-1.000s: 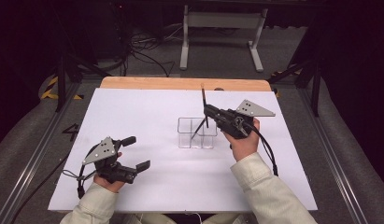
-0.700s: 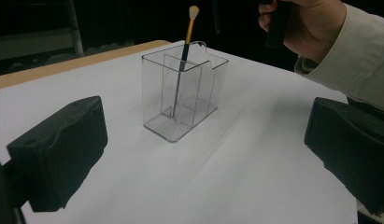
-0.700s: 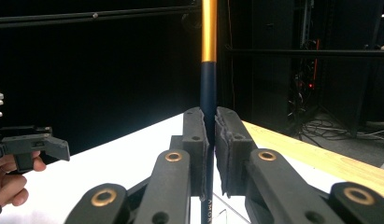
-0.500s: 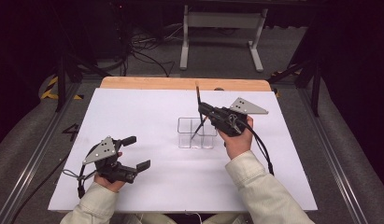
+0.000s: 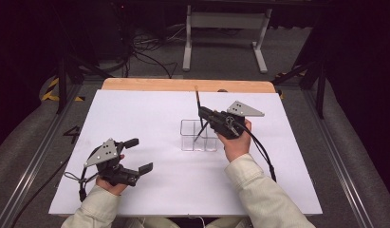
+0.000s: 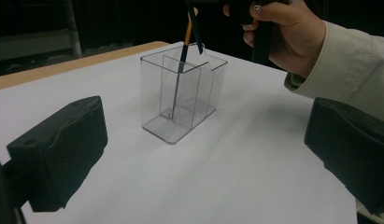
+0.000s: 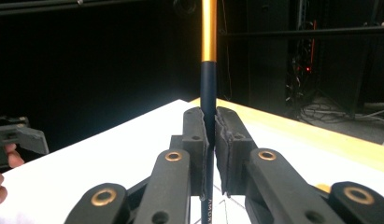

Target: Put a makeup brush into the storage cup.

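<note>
- Your right tongs [image 7: 209, 135] are clamped on the brush [image 7: 208, 93]: both pads press its dark shaft from either side, and the shaft runs straight up between them, turning gold above the pads.
- From above, those right tongs [image 5: 202, 114] hang over the back edge of the clear box [image 5: 198, 135], pointing toward your left, with your right hand [image 5: 235, 140] wrapped round the body just beside the box.
- Below the pads the brush [image 5: 200, 124] slants down into the box; its upper end sticks up past the tongs toward the far edge of the table.
- Seen from the left gripper view, the brush [image 6: 180, 70] goes down into the box [image 6: 182, 93], in a compartment on the side facing your left hand, and its lower tip is at or near the floor there; whether it touches I cannot tell.
- Dividers split the box into compartments, and it stands upright on the white sheet [image 5: 150, 118].
- Your left tongs [image 5: 138, 154] are spread wide with nothing between them, resting low near your edge of the sheet, well apart from the box and pointing roughly toward it.
- Its two black pads [image 6: 63, 149] frame the box in the left gripper view.
- Your left hand [image 5: 109, 178] holds that gripper from behind, its grey plate [image 5: 102, 152] on top.
- Beyond the sheet, a strip of wooden tabletop [image 5: 183, 84] shows at the far edge.
</note>
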`<state>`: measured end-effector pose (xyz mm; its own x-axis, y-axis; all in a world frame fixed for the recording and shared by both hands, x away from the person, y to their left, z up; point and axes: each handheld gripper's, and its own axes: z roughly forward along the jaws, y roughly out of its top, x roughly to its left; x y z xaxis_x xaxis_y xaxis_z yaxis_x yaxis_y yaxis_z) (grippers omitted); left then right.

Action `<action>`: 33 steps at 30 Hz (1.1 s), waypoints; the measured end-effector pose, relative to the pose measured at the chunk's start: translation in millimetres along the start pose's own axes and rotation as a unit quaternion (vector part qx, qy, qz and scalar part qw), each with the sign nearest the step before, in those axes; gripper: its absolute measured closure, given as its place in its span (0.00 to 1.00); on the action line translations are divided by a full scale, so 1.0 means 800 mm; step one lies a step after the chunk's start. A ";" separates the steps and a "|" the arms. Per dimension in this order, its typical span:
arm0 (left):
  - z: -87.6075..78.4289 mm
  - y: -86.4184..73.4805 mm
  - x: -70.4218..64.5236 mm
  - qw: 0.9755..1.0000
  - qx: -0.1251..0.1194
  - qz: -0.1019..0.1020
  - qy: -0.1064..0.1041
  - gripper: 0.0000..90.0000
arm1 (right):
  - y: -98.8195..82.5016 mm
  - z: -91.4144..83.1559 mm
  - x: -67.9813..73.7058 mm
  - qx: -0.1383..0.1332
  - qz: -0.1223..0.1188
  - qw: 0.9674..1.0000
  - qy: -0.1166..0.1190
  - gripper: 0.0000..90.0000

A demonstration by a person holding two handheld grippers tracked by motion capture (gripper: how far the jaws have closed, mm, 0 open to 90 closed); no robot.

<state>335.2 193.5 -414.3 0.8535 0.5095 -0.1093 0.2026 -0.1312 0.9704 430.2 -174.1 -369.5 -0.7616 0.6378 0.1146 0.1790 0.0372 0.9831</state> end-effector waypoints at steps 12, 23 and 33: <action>-0.001 0.000 0.001 1.000 -0.001 0.004 -0.001 0.00 | -0.011 0.006 -0.002 0.026 0.004 1.000 -0.007 0.92; -0.001 0.000 0.000 1.000 -0.002 0.002 0.000 0.00 | -0.022 0.008 -0.003 0.043 0.005 0.999 -0.015 0.92; -0.001 0.000 0.000 1.000 -0.002 0.002 -0.001 0.00 | -0.034 0.009 -0.006 0.053 0.013 0.998 -0.018 0.92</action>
<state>335.0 193.8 -413.8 0.8547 0.5081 -0.1059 0.1976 -0.1298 0.9717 433.0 -172.8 -398.0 -0.7334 0.6668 0.1322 0.2642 0.1004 0.9592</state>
